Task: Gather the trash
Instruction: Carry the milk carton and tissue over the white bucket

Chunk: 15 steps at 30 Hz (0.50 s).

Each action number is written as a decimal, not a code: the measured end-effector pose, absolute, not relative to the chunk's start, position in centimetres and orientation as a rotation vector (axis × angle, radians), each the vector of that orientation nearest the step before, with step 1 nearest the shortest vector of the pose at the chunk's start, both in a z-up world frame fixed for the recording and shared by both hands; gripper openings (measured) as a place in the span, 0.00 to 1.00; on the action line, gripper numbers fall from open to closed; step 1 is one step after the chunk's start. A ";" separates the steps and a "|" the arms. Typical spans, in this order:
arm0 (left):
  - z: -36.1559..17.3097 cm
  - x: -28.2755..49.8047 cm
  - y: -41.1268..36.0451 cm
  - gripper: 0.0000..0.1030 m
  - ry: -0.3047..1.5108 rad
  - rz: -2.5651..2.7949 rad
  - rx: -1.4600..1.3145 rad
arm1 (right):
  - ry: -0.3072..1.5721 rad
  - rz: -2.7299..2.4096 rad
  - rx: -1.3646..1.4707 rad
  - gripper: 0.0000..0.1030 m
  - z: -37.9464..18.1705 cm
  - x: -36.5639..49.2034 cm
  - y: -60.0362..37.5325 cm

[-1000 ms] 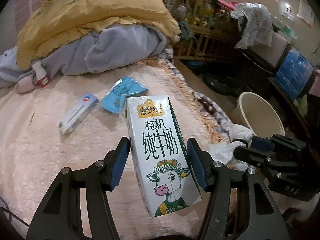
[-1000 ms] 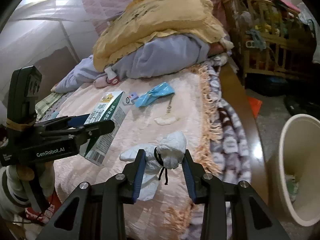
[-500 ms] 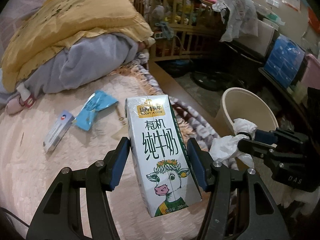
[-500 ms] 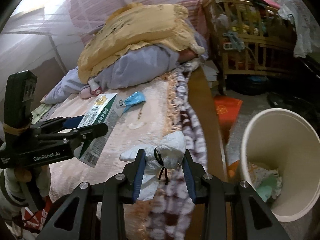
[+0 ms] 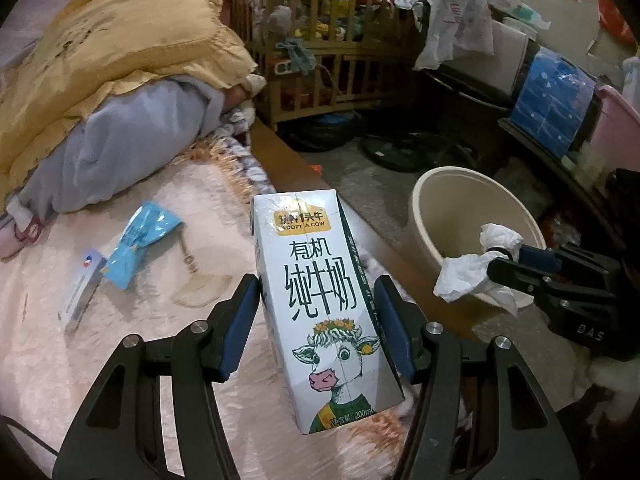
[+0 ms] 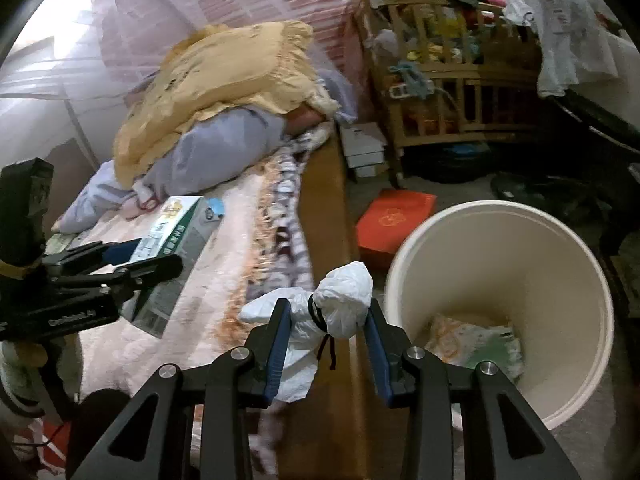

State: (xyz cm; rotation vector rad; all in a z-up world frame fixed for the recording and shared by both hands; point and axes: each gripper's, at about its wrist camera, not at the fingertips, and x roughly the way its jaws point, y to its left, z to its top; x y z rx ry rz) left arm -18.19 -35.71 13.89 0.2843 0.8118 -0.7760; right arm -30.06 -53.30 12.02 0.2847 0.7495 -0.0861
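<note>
My left gripper (image 5: 316, 320) is shut on a white milk carton (image 5: 320, 288) with a cartoon cow, held upright above the bed's edge; the carton also shows in the right wrist view (image 6: 176, 248). My right gripper (image 6: 326, 320) is shut on a crumpled white tissue wad (image 6: 340, 300), held over the wooden bed rail just left of the cream trash bin (image 6: 560, 240). The tissue (image 5: 476, 268) and bin (image 5: 432, 200) also show in the left wrist view. A blue wrapper (image 5: 140, 240) and a small white box (image 5: 82, 288) lie on the pink bedspread.
A yellow quilt (image 5: 120, 52) over grey bedding is piled at the bed's head. A wooden crib (image 5: 332, 52) stands behind. An orange-red bag (image 6: 392, 220) lies on the floor by the bin. Shelves with a blue container (image 5: 552, 96) stand at right. The bin holds some trash (image 6: 472, 344).
Both grippers have swung right, away from the bed toward the bin, still holding the carton and the tissue. The bin now looms larger and closer in both views.
</note>
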 end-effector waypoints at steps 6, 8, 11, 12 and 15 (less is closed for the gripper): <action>14.1 -18.6 -38.4 0.56 0.811 -0.825 0.291 | 0.768 -0.144 0.272 0.34 11.7 -30.5 -55.6; 14.1 -18.6 -39.3 0.56 0.815 -0.849 0.287 | 0.777 -0.168 0.284 0.34 11.3 -30.8 -56.8; 14.0 -18.7 -41.1 0.56 0.830 -0.892 0.282 | 0.777 -0.196 0.310 0.34 10.8 -31.3 -58.5; 14.0 -18.8 -41.7 0.56 0.832 -0.902 0.284 | 0.776 -0.204 0.321 0.34 10.6 -31.5 -59.0; 13.8 -19.0 -43.6 0.56 0.854 -0.954 0.280 | 0.780 -0.236 0.346 0.34 10.0 -31.9 -60.4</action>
